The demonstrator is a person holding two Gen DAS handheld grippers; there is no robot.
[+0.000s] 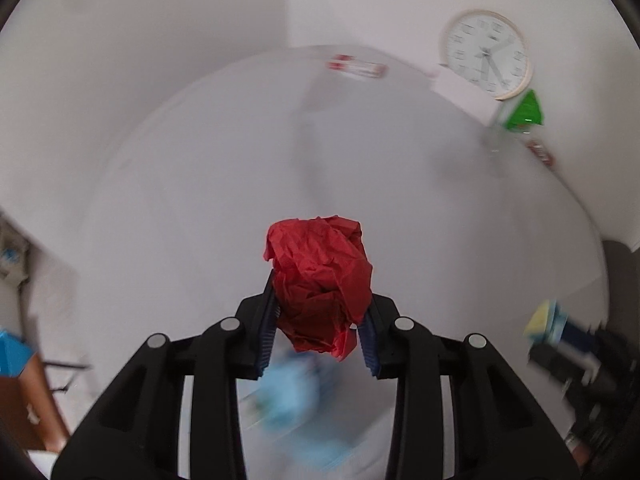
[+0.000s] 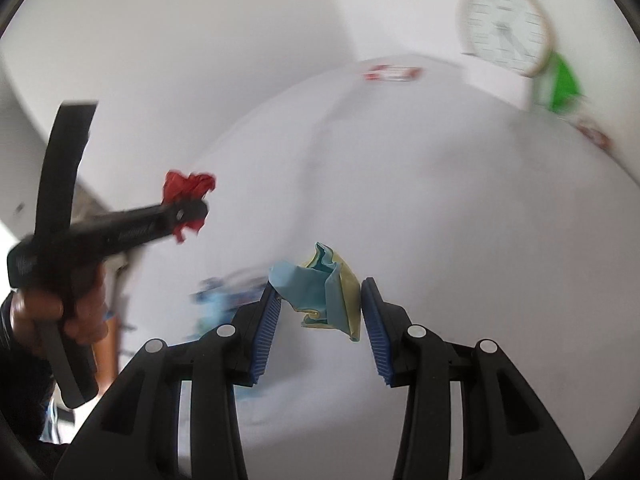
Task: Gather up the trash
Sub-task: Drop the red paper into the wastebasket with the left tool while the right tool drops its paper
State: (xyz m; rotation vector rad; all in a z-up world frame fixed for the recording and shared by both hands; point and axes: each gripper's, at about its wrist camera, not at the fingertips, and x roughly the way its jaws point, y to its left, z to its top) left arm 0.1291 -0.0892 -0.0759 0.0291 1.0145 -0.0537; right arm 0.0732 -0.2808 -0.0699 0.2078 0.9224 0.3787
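Above the white bench [image 1: 400,208], the left gripper [image 1: 320,316] pinched a crumpled red paper ball [image 1: 320,284] between its blue-padded fingers [image 1: 267,320], the wad bulging out past the tips. From the right wrist view, a person's hand [image 2: 60,312] gripped that tool's handle, and the red paper showed at its tip, clear of the bench. Beside it, the right gripper [image 2: 322,304] held a crumpled blue and yellow paper [image 2: 324,292] between its fingers [image 2: 269,320], which pressed on it from both sides. Lower down, a blurred pale blue object [image 1: 288,400] lay on the bench. At the far edge stood a round clock [image 1: 486,54], a green carton [image 1: 526,110] and a red-and-white wrapper [image 1: 358,66].
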